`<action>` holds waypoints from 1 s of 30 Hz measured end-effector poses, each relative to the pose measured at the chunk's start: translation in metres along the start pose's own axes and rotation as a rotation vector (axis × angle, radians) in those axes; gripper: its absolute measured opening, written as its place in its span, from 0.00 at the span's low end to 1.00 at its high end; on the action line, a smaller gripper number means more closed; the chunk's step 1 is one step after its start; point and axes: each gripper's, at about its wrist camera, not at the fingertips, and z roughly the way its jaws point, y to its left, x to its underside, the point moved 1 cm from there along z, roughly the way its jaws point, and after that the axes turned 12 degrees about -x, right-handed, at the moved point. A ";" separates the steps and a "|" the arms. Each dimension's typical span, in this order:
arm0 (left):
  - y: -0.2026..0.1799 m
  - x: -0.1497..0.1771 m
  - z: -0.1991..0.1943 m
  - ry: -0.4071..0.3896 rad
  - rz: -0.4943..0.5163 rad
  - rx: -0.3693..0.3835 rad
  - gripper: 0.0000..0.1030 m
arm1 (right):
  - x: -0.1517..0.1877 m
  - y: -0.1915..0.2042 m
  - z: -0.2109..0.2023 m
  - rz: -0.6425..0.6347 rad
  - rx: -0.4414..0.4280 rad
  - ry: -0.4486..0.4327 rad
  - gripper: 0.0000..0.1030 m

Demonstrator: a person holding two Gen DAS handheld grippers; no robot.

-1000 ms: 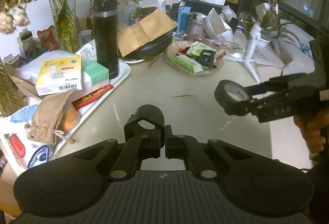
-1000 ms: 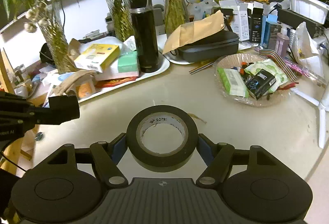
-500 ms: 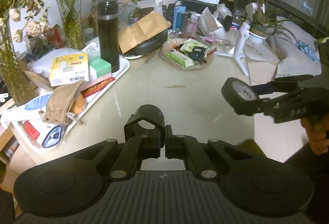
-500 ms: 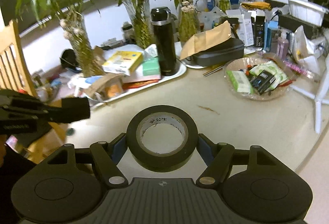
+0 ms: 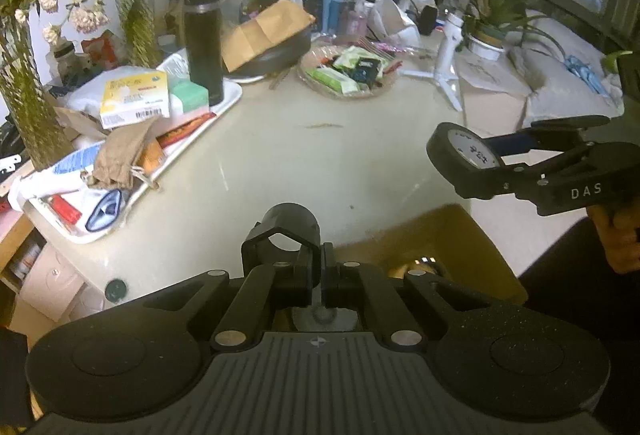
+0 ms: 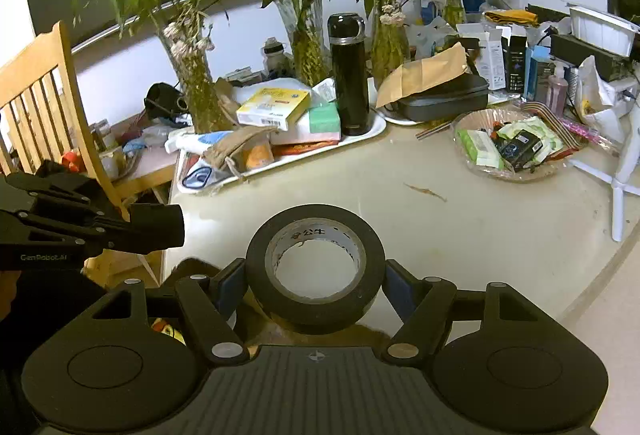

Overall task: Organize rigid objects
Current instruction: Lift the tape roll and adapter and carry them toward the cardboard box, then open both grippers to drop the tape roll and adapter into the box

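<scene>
The right gripper (image 6: 316,277) pinches a roll of black tape (image 6: 315,267) across its outer wall, one pad on each side, with the roll's hole facing up and the roll held in the air above the near edge of the bench (image 6: 500,231). The left gripper (image 5: 316,263) is pressed together, and a small black cylindrical part (image 5: 290,231) sits at its fingertips; whether the pads clamp it or it is merely fitted there cannot be told. Taking the black flask (image 6: 349,75) as landmark: the white tray (image 6: 280,163) carries it, boxes and a cloth pouch lie left of it on that tray, and a clear dish of packets (image 6: 508,143) stands well to its right. Risk: the tape is gripped only on two narrow patches of a smooth round wall, so a jolt or a tilt of the gripper could let it roll out and fall past the bench edge to the floor. Risk: both grippers hang near each other in front of the flask, so a careless swing could knock one against the other or topple the tall flask. Compared with the frame one second earlier, both views show more of the room around the flask: the wooden chair (image 6: 44,103) and the bench's front edge are now in sight, so both grippers have drawn back from the flask. Both grips are unchanged.
</scene>
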 end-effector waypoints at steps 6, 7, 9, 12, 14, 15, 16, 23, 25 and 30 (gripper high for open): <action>-0.013 0.011 0.003 0.037 0.012 0.034 0.04 | 0.010 0.005 -0.005 -0.008 -0.002 0.016 0.72; -0.015 0.013 0.004 0.044 0.018 0.039 0.04 | 0.011 0.005 -0.005 -0.010 -0.002 0.020 0.72; -0.021 0.014 0.008 0.054 0.035 0.052 0.04 | 0.013 0.005 -0.006 -0.010 -0.003 0.024 0.72; -0.029 0.013 0.011 0.059 0.052 0.063 0.04 | 0.016 0.003 -0.008 -0.004 -0.006 0.025 0.72; -0.035 0.011 0.013 0.054 0.067 0.070 0.04 | 0.017 0.003 -0.009 -0.003 -0.009 0.026 0.72; -0.038 0.010 0.014 0.049 0.075 0.071 0.04 | 0.018 0.002 -0.010 -0.003 -0.010 0.027 0.72; -0.040 0.009 0.014 0.041 0.080 0.070 0.04 | 0.018 0.002 -0.011 -0.001 -0.012 0.029 0.72; -0.042 0.009 0.014 0.031 0.092 0.047 0.26 | 0.024 0.002 -0.012 -0.019 0.001 0.046 0.72; -0.040 0.010 0.013 0.034 0.085 0.033 0.34 | 0.027 0.001 -0.012 -0.015 0.000 0.050 0.72; -0.035 0.019 0.010 0.059 0.075 0.005 0.39 | 0.033 0.001 -0.010 0.000 -0.006 0.061 0.72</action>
